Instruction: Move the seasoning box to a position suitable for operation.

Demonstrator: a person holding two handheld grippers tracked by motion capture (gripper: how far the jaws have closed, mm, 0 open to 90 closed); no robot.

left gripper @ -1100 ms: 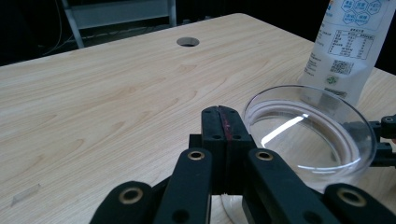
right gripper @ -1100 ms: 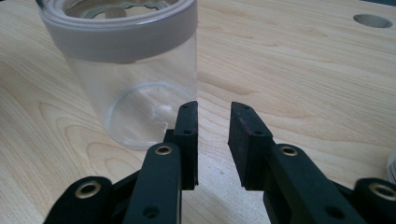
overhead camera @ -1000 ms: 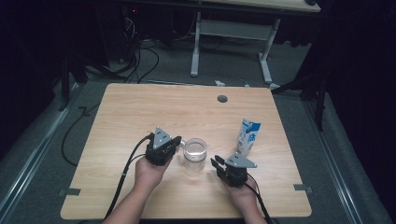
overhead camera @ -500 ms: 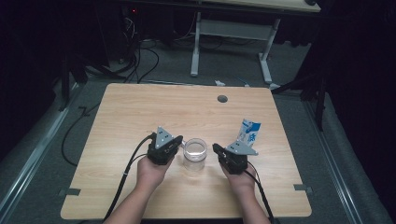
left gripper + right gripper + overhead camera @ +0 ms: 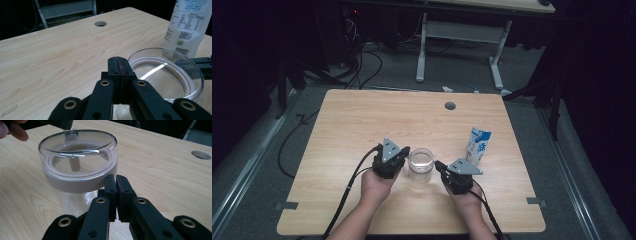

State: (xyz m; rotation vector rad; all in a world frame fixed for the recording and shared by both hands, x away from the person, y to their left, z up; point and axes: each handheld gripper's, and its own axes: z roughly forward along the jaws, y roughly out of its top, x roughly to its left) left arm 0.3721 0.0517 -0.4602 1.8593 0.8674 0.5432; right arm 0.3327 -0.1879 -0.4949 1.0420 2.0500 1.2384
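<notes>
A: Pale wood, light grain: that is the bench (image 5: 362,125), seen from above in the middle of the frame. It has rounded corners and one round cable hole (image 5: 450,106) near its far edge, upper centre. Around it the room is dark, with grey floor, black cables at upper left and the white legs of another desk (image 5: 457,55) at the top.

B: What stands on the bench?

A: A clear glass jar (image 5: 420,165) sits in the lower centre of the high view. Its mouth is open and it looks empty. A band runs round it just under the rim. To its right, near but apart, a small white and blue carton (image 5: 478,146) stands upright.

B: And the hands?

A: The left tool (image 5: 404,156) is at the jar's left side with its jaws together; in its own view they meet with nothing between them, just beside the rim. The right tool (image 5: 439,166) is at the jar's right side. Its jaws have just been closing and now stand nearly together, empty, close by the jar's band.
</notes>
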